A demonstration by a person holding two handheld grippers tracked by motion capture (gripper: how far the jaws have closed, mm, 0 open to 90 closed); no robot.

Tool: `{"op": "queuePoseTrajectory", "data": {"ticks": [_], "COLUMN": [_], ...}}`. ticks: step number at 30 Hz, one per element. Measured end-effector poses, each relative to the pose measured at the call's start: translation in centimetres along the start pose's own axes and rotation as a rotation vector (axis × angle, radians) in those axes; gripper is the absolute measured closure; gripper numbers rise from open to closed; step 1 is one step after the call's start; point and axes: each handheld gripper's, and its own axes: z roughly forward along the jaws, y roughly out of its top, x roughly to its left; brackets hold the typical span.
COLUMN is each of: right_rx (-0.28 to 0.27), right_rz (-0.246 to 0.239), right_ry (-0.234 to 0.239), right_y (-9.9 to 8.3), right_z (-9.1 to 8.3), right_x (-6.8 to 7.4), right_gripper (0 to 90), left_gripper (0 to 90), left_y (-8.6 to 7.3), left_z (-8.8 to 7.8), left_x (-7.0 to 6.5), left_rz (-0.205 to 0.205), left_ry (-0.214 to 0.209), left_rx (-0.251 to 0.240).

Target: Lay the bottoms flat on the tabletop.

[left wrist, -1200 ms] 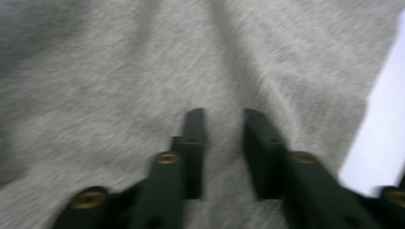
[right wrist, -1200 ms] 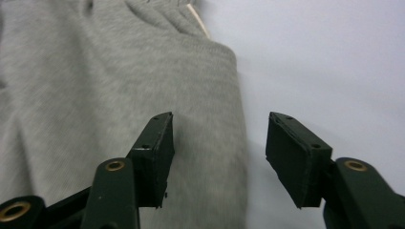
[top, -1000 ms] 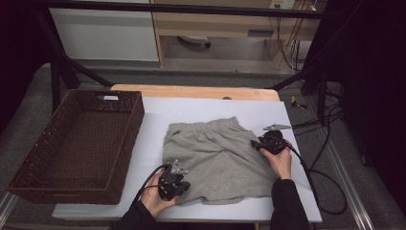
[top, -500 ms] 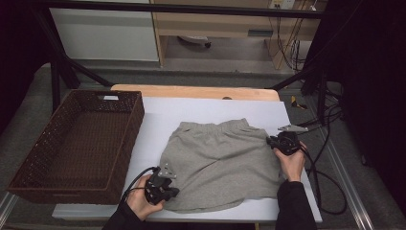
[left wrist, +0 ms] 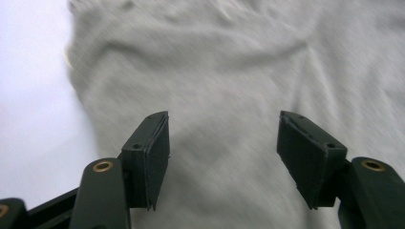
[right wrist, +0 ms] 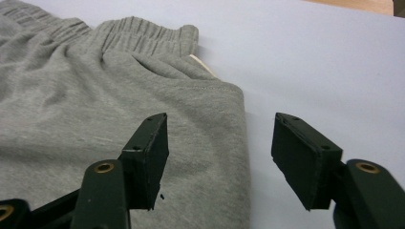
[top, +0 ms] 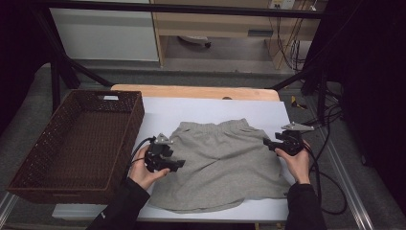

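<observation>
A pair of grey shorts (top: 225,163) lies spread flat on the white table (top: 210,108), waistband toward the far side. My left gripper (top: 178,163) hovers over the shorts' left edge, its jaws just opened wide, with only cloth (left wrist: 229,62) lying beneath the gripper (left wrist: 223,119). My right gripper (top: 268,143) sits at the shorts' right edge near the waistband. Its jaws have also just been opening. In the right gripper view the gripper (right wrist: 220,119) straddles the side seam of the shorts (right wrist: 95,95) without pressing on it.
A dark wicker basket (top: 72,143) stands against the table's left side. A wooden board (top: 191,91) runs along the far edge. Cables (top: 325,158) trail off the right side. Bare table (right wrist: 310,57) lies right of the shorts.
The shorts went from bunched to spread flat. The left gripper let go of the near left hem and moved up along the left edge. The right gripper opened and shifted slightly.
</observation>
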Motion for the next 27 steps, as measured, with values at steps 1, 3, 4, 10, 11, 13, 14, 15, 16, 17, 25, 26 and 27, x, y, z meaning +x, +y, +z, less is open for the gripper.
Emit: {"op": "queuePoseTrajectory", "data": {"ticks": [1,3,4,10,11,13,14,15,16,17,25,26,27], "right_rx": [0.002,0.001,0.002,0.034,0.040,0.049,0.052,0.052,0.051,0.051,0.085,0.081,0.084], "right_rz": [0.001,-0.004,-0.004,-0.011,-0.026,-0.040,-0.047,-0.045,-0.043,-0.040,-0.067,-0.066,-0.061], "right_ry": [0.002,-0.003,-0.005,-0.021,-0.024,-0.028,-0.034,-0.037,-0.037,-0.038,-0.018,-0.019,-0.015], "right_y": [0.0,0.2,0.2,0.3,0.3,0.4,0.4,0.4,0.4,0.5,0.6,0.7,0.7], "right_z": [0.2,0.5,0.7,2.1,2.3,2.7,2.8,3.0,3.1,3.3,4.6,4.8,5.0], "right_x": [0.0,-0.1,-0.1,-0.3,-0.3,-0.2,-0.2,-0.2,-0.3,-0.3,-0.3,-0.3,-0.2], "right_gripper": [40.4,42.5,43.7,47.5,48.0,48.4,48.5,48.5,48.5,49.1,56.0,58.4,60.8], "left_gripper": [36.2,36.4,36.6,44.1,44.3,46.2,46.9,47.1,47.6,47.8,57.9,62.7,67.2], "left_y": [0.3,0.9,1.1,1.7,1.8,1.9,1.9,2.0,2.0,2.1,2.2,2.2,2.2], "left_z": [0.3,0.9,1.3,2.9,3.2,3.7,4.1,4.4,4.7,5.0,6.1,6.2,6.2], "left_x": [0.5,1.5,2.0,4.3,4.7,5.4,5.7,6.0,6.2,6.4,7.3,7.4,7.4], "left_rz": [-0.002,-0.014,-0.030,-0.057,-0.062,-0.082,-0.091,-0.089,-0.088,-0.090,-0.097,-0.093,-0.087], "left_ry": [0.020,0.044,0.049,0.093,0.101,0.095,0.095,0.096,0.099,0.096,0.084,0.085,0.089], "left_rx": [0.005,0.016,0.017,0.019,0.016,0.014,0.020,0.026,0.031,0.030,0.016,0.011,0.010]}}
